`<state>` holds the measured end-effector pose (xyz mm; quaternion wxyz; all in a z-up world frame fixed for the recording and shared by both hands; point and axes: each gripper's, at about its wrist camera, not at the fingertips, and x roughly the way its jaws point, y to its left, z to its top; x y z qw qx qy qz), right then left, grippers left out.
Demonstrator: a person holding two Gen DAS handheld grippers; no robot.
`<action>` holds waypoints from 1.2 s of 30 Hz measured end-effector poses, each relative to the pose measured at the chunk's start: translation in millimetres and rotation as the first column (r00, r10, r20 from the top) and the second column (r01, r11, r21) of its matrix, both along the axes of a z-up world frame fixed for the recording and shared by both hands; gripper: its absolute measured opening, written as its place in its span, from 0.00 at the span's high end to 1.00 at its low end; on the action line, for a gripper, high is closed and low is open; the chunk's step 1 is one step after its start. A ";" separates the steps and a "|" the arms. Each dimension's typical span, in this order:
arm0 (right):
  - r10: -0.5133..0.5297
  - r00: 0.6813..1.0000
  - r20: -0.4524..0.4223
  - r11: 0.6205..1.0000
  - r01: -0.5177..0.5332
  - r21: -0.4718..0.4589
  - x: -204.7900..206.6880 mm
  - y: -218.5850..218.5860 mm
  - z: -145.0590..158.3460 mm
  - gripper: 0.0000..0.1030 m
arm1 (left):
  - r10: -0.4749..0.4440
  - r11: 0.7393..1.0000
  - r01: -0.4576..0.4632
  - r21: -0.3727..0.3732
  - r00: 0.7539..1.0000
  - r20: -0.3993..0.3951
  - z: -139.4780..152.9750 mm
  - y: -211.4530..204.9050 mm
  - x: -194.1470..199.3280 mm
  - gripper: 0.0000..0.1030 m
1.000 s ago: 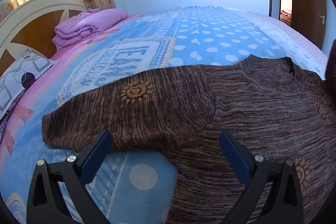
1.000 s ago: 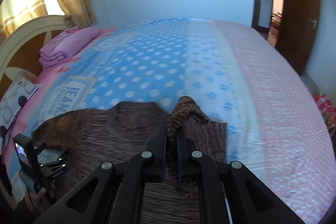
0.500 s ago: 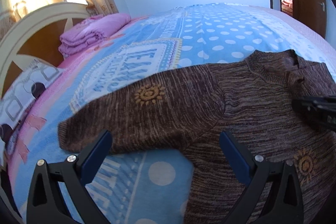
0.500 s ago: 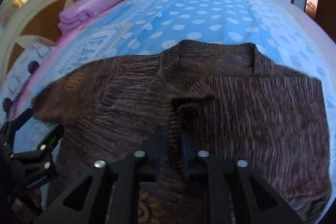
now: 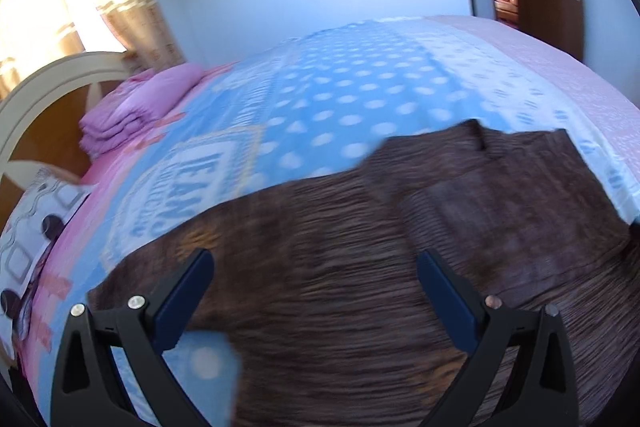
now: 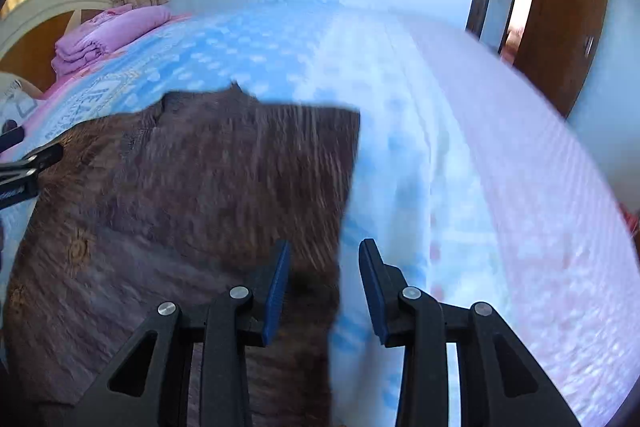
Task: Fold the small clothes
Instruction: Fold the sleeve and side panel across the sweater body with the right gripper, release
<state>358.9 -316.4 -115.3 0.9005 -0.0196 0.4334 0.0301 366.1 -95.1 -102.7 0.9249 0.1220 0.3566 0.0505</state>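
Looks like the right-side fold on the brown sweater [image 6: 192,195] is down flat on the bed [image 6: 460,115], both the right gripper [image 6: 324,283] and left gripper [image 5: 316,291] hang empty with jaws apart, so next I'd grab the sleeve [image 5: 160,267] at 9 o'clock.

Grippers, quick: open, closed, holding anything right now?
Left gripper: open, empty, over the brown sweater.
Right gripper: open, empty, at the sweater's right edge.
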 end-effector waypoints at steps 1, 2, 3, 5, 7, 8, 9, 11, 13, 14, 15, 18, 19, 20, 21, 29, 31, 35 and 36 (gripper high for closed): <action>0.011 1.000 -0.013 1.000 -0.010 0.003 -1.8 -2.5 -6.0 0.64 | -0.006 1.000 0.006 0.016 1.000 0.000 -2.5 -9.1 3.0 0.00; 0.012 1.000 -0.019 1.000 -0.012 -0.013 -4.3 -2.8 -10.1 0.64 | -0.011 1.000 0.012 0.026 1.000 -0.007 -6.1 -16.6 6.3 0.00; -0.005 1.000 -0.022 0.999 0.004 -0.046 -5.5 -5.9 -16.6 0.74 | -0.017 0.999 0.017 0.033 1.000 -0.013 -9.1 -21.2 8.5 0.00; -0.030 0.999 -0.031 1.000 0.030 -0.009 -6.5 -18.0 -24.7 0.78 | -0.017 0.998 0.019 0.060 0.999 -0.027 -18.0 -29.3 15.4 0.00; -0.045 0.998 -0.033 0.999 0.045 0.021 -9.7 -26.8 -26.6 0.78 | -0.003 0.996 0.006 0.086 0.999 -0.033 -27.3 -30.7 19.5 0.00; -0.046 0.998 -0.036 0.998 0.047 0.034 -12.5 -28.9 -26.8 0.78 | 0.002 0.995 0.002 0.100 0.999 -0.041 -31.6 -31.2 21.7 0.00; -0.041 0.998 -0.045 0.998 0.042 0.037 -14.5 -29.1 -26.7 0.78 | 0.011 0.994 -0.005 0.111 0.999 -0.048 -35.9 -30.4 23.7 0.00; -0.043 0.998 -0.050 0.998 0.045 0.046 -19.1 -30.7 -22.3 0.78 | 0.025 0.992 -0.015 0.126 0.997 -0.079 -46.8 -27.3 28.9 0.00; -0.067 0.997 -0.029 0.994 0.069 0.086 -24.1 -36.0 -11.1 0.78 | 0.037 0.991 -0.025 0.134 0.996 -0.084 -52.0 -24.9 31.4 0.00; -0.077 0.997 -0.001 0.992 0.077 0.097 -24.2 -37.2 -3.4 0.78 | 0.041 0.991 -0.030 0.130 0.996 -0.083 -53.2 -23.8 31.9 0.00; -0.072 0.997 0.020 0.993 0.070 0.096 -21.3 -35.7 2.4 0.77 | 0.046 0.992 -0.036 0.119 0.995 -0.085 -54.0 -21.6 32.0 0.00; -0.049 0.999 0.007 0.994 0.048 0.095 5.8 -25.6 2.0 0.74 | 0.054 0.994 -0.046 0.099 0.995 -0.081 -52.3 -22.4 30.4 0.00; -0.043 0.999 -0.011 0.993 0.044 0.108 14.9 -23.5 -3.2 0.74 | 0.054 0.994 -0.046 0.099 0.996 -0.076 -51.5 -23.9 29.9 0.00; -0.034 0.998 -0.052 0.990 0.041 0.136 29.2 -20.9 -12.3 0.74 | 0.052 0.994 -0.045 0.095 0.996 -0.072 -50.6 -25.5 30.0 0.00; -0.028 0.996 -0.088 0.988 0.041 0.152 38.0 -18.7 -21.1 0.74 | 0.052 0.995 -0.045 0.090 0.996 -0.071 -49.8 -26.3 30.8 0.00; -0.074 0.995 -0.065 0.995 0.078 0.068 27.4 -19.0 -25.1 0.96 | 0.052 0.996 -0.048 0.078 0.998 -0.044 -46.8 -29.9 39.9 0.00; -0.101 0.992 -0.078 0.990 0.108 0.094 26.8 -29.7 -27.0 0.96 | 0.050 0.996 -0.046 0.078 0.997 -0.061 -52.3 -30.2 44.3 0.00; -0.083 0.995 -0.048 0.995 0.085 0.043 37.0 -26.1 -11.5 0.68 | 0.056 0.997 -0.052 0.054 0.996 -0.067 -52.5 -28.2 47.6 0.00; -0.074 0.997 -0.027 0.996 0.075 0.040 43.9 -23.8 -6.1 0.56 | 0.055 0.997 -0.052 0.052 0.996 -0.063 -51.2 -28.4 48.2 0.00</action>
